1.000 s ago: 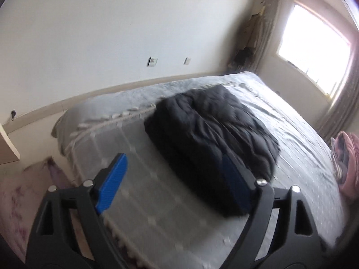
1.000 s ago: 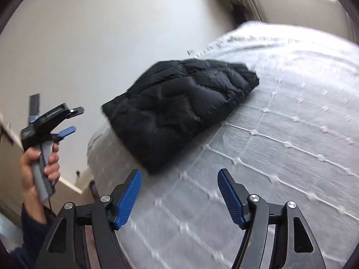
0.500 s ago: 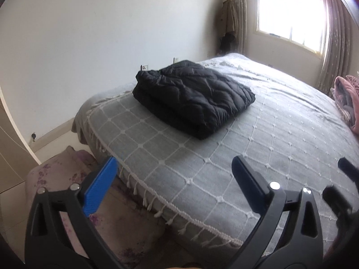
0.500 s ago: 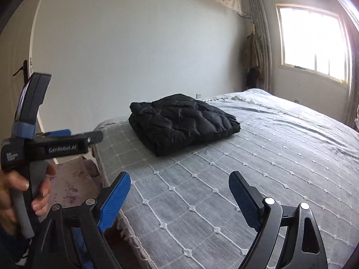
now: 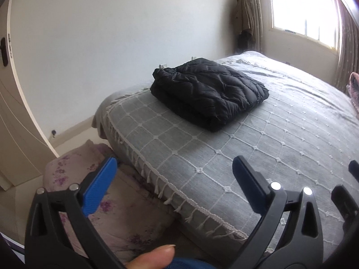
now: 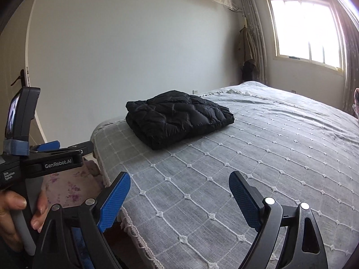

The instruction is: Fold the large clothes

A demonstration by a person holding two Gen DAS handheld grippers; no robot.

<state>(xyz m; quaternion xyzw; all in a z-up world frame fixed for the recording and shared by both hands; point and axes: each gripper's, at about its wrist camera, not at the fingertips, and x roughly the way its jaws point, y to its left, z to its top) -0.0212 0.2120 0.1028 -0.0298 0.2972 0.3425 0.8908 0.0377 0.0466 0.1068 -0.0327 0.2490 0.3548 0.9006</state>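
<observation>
A grey bedspread with a white grid and fringe covers the bed; beside the bed's near corner lies a floral cushion, and a window lights the far wall. Nothing lies between either gripper and the black quilted jacket, folded into a thick rectangle near the bed's far-left corner. Left gripper and right gripper both stand apart, empty.

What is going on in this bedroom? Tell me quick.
A person holds a two-finger gripper in each hand at the edge of a bed. A black puffer jacket lies folded into a compact bundle near the bed's far corner. The left gripper and the right gripper are both open and empty, well short of the jacket. The fold looks finished.
</observation>
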